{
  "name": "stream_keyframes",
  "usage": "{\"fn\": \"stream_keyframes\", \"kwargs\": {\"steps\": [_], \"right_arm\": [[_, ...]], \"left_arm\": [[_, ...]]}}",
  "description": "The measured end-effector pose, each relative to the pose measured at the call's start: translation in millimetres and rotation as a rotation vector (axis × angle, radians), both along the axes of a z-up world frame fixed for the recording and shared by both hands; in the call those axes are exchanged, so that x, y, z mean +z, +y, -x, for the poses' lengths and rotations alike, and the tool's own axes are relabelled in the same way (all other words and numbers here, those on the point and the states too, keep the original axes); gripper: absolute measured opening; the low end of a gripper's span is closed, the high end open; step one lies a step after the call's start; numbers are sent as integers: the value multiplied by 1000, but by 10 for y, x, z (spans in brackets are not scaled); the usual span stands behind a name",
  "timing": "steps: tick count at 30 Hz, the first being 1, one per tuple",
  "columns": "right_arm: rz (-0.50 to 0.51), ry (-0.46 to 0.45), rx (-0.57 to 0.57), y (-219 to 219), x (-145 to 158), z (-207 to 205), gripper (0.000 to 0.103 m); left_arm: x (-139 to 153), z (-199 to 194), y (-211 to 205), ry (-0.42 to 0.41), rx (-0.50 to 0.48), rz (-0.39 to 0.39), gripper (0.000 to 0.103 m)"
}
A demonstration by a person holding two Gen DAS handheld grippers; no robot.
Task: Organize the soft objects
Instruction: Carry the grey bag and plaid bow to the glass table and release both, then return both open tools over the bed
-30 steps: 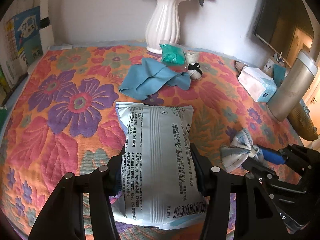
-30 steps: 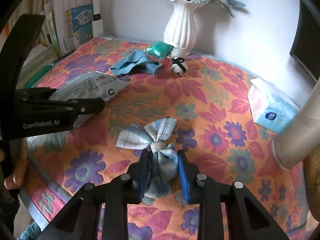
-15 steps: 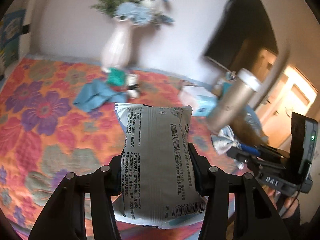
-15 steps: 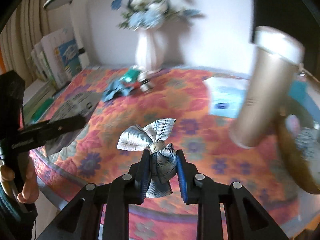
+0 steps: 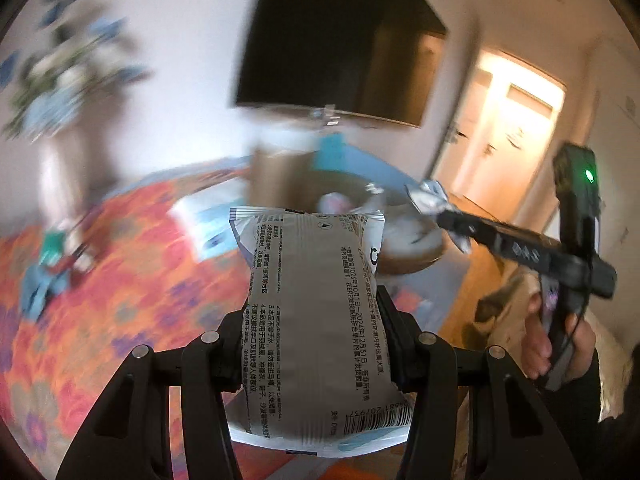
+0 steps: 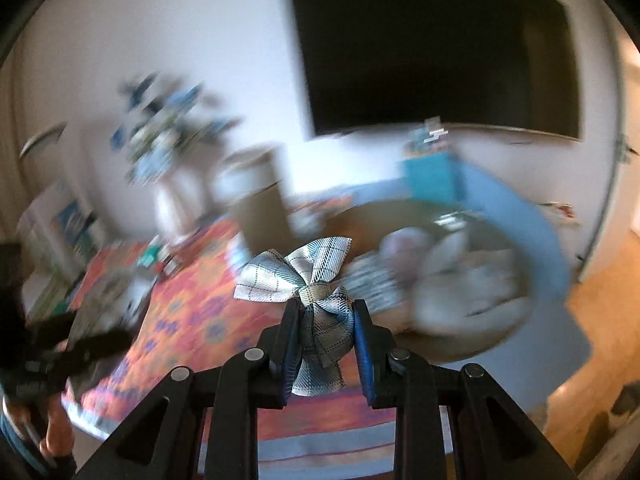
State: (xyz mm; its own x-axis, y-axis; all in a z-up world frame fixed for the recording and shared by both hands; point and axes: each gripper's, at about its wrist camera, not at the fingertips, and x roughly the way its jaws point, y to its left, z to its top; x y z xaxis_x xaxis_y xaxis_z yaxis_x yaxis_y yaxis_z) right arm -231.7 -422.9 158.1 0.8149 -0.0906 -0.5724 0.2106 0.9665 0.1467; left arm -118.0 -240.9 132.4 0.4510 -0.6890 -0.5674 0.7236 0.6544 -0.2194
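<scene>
Here both views are heavily motion-blurred. The left claw pinches a white printed wipes pack across its middle, the pack standing up between the fingers and clear of the desk, which wears an orange floral cloth. The right claw is pressed tight on a plaid fabric bow, gripping the lower lobes while the upper lobes fan out above the blue pads. In the left view the right claw shows at the right edge with the bow at its tip, held by a hand over a round basket. In the right view the basket sits just behind the bow, already holding pale soft items, too blurred to name. A tissue box lies on the cloth, left of the pack. A white vase of blue flowers stands at the back left, with a blue cloth and small teal item near it. A dark wall screen hangs behind. The left claw appears blurred at the right view's left edge.
</scene>
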Motion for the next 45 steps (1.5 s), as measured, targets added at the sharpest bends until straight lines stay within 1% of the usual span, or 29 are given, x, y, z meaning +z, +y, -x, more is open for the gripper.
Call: {"fn": "stream_keyframes", "kwargs": {"steps": [1,2,5,7,8,11,13,16,17,18,19,20,21,22,23,24,26,30,33,36,39,43,45], "right_arm": [[-14,-10,-27,-143,41,10,25],[-41,-22,-54,-309,83,20,25],[-117,-44,-104,-740,182,-75,25],[-131,-32,-132,-937,196,-221,25],[-144,-23,-140,-1027,184,-307,25],[-216,27,-165,-1296,60,-605,25],[-268,66,-183,-1459,-62,-764,25],[-299,99,-201,-1629,-199,-947,25],[-306,112,-207,-1680,-237,-1000,26],[-319,126,-202,-1718,-280,-1062,27],[-328,136,-192,-1737,-309,-1100,27],[-342,152,-174,-1754,-351,-1153,29],[-349,164,-170,-1757,-380,-1169,38],[-355,174,-172,-1762,-408,-1174,41],[-360,175,-180,-1772,-423,-1143,48],[-365,169,-181,-1784,-425,-1103,51],[-376,150,-178,-1781,-412,-1036,55],[-360,118,-169,-1665,-274,-875,56],[-328,85,-151,-1458,-126,-730,57],[-283,43,-95,-1127,9,-593,57],[-220,2,-1,-647,125,-503,57],[-161,-27,141,-2,212,-500,57],[-123,-29,238,454,250,-570,59]], "left_arm": [[39,1,-135,-6,-13,-5,49],[100,-36,-366,-17,-24,-14,49],[211,-128,-825,-59,-25,-33,49],[246,-243,-1185,-93,-13,-59,49],[257,-283,-1300,-114,3,-71,49],[207,-454,-1626,-182,52,-113,49],[149,-527,-1774,-213,70,-141,49],[34,-635,-1975,-264,100,-187,51],[10,-645,-2006,-274,109,-195,57],[-10,-651,-2023,-281,113,-197,73],[-30,-651,-2039,-287,113,-199,81],[-42,-619,-2055,-292,105,-199,91],[-44,-578,-2021,-308,115,-198,91],[-39,-527,-2001,-330,121,-198,91],[-30,-470,-1974,-349,111,-200,93],[-24,-440,-1966,-353,84,-201,97],[6,-328,-1893,-361,65,-192,97],[88,-72,-1652,-385,33,-171,97],[178,122,-1284,-423,43,-156,98],[215,178,-888,-437,98,-176,98],[224,123,-403,-407,169,-186,98],[192,-80,346,-349,329,-199,98],[133,-210,745,-315,416,-209,98]]}}
